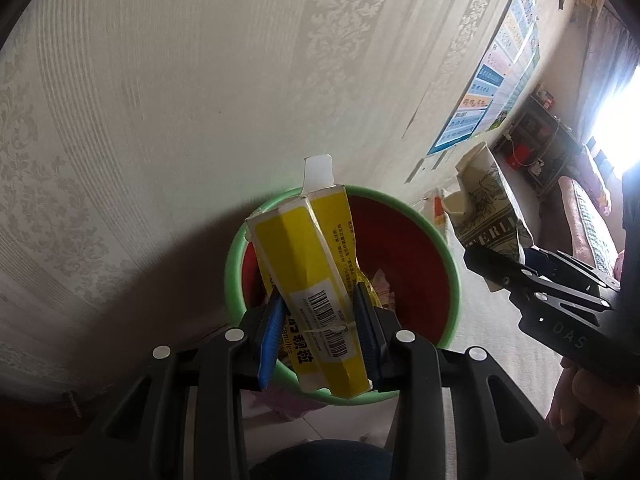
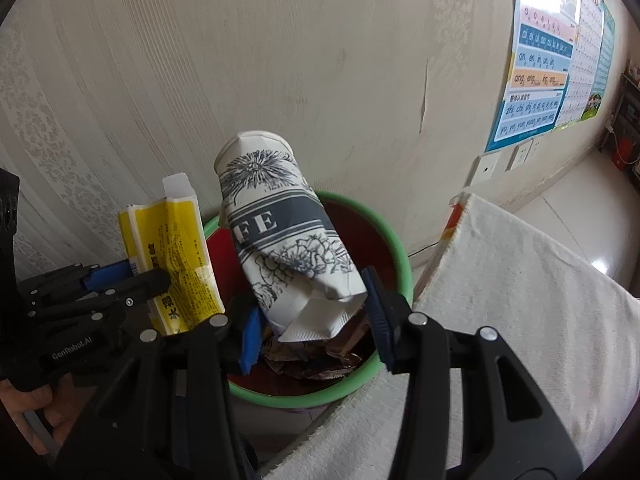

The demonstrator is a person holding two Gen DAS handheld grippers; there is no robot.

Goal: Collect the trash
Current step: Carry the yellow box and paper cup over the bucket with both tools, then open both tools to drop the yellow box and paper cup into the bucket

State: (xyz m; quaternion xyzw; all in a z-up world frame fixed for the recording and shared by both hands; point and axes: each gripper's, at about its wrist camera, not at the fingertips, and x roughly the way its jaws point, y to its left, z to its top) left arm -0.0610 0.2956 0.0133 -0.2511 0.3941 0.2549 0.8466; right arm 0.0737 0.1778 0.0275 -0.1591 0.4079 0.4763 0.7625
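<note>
A pale patterned wallpaper wall [image 1: 180, 100] fills the background, with a bright learning chart [image 2: 540, 80] pinned far to the right and white sockets [image 2: 486, 168] just below it. Against the foot of that wall stands the trash bin [image 1: 448, 248], green at the rim and red inside, with crumpled wrappers [image 2: 320, 356] lying in its bottom.

On the left, my left gripper [image 1: 320, 320] has its blue-padded fingers [image 1: 269, 336] pressed on both sides of a yellow carton [image 1: 304, 264], narrowly spread to the width of the box. The carton is flattened, its white flap up at the far end, barcode facing me, and it hangs over the left part of the bin's mouth.

To the right of it, my right gripper [image 2: 312, 316] holds a crushed paper coffee cup [image 2: 280, 232], white with grey flower drawings. Its fingers [image 2: 250, 336] stand moderately apart and pinch the cup's squashed lower end, while the rim end points up toward the wall. The cup sits over the middle of the bin opening, just beside the carton but apart from it.

Far right and near, a white cloth-covered surface [image 2: 520, 300] borders the bin.
</note>
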